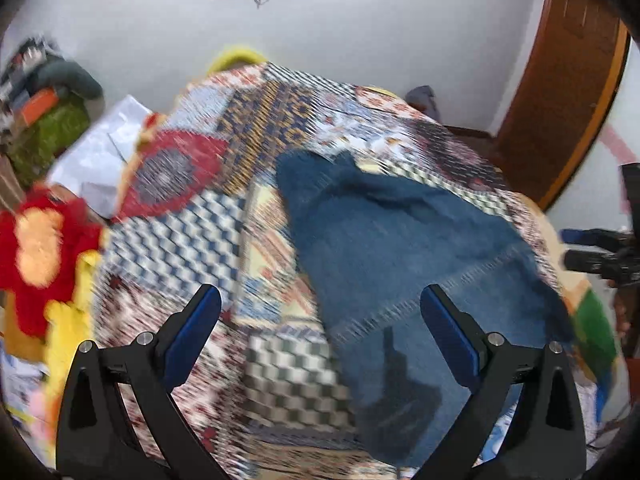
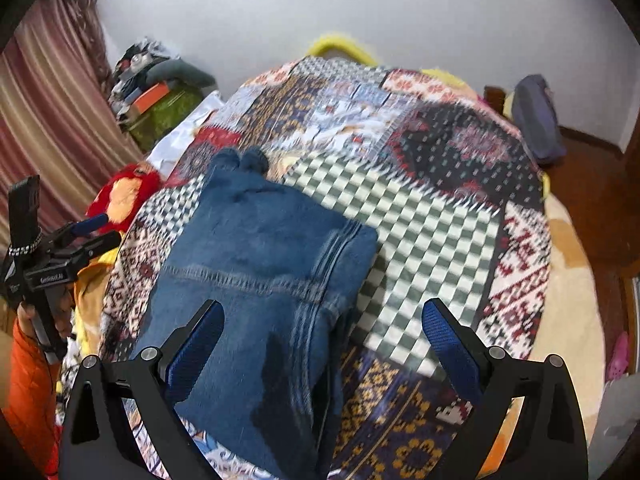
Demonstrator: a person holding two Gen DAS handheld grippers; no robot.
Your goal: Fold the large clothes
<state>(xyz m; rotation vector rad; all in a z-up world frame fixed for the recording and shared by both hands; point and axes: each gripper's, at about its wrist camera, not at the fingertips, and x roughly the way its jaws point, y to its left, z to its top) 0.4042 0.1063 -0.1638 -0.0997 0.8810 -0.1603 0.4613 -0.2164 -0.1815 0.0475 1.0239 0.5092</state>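
My grippers are black frames, blue finger pads, silver screws; my sleeve is orange.

You've got a bed under a patchwork quilt. Blue jeans lie folded flat on the quilt, left of its green-checked patch. A red-and-yellow plush blanket sits bunched at the quilt's left edge. White sheets lie beyond that blanket, toward the wall.
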